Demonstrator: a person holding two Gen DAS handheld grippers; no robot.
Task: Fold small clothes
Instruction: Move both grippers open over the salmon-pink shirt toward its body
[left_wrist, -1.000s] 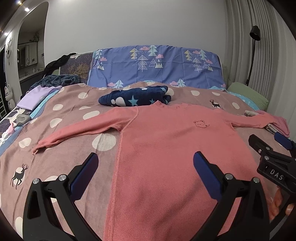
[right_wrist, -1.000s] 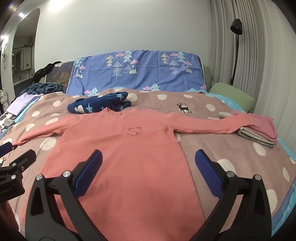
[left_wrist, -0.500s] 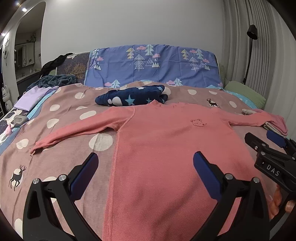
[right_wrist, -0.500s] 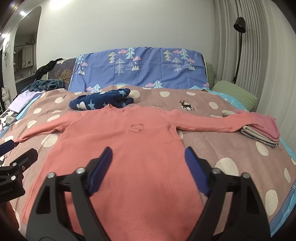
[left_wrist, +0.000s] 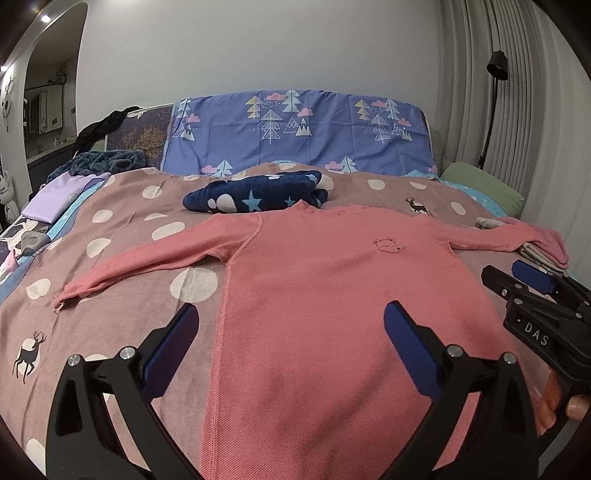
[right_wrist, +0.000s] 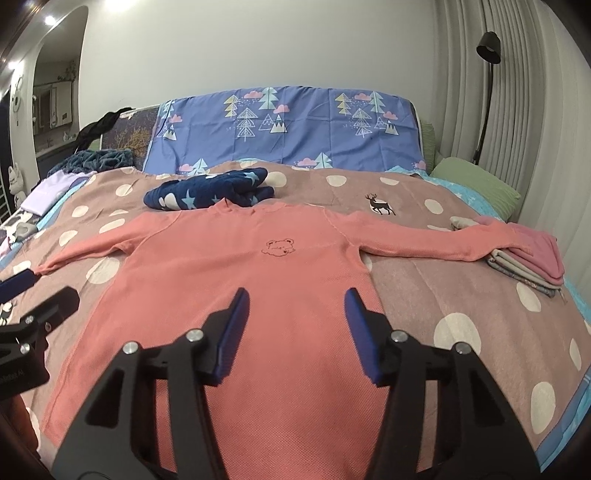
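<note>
While right tongs (right_wrist: 295, 325) close empty, pink shirt (right_wrist: 258, 295) lies flat beneath.

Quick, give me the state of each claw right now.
Left claw: open, holding nothing, above the pink shirt.
Right claw: jaws closing, nothing gripped between them yet, shirt below.

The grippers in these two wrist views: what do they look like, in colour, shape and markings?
Both are alike. The left gripper and the right gripper have matte black, angular plastic fingers with triangular cut-outs and silver screw heads. Each finger carries a long, flat, dark blue pad. In the left wrist view the right gripper's black body shows white letters "DAS". No cables or sleeves are visible.
</note>
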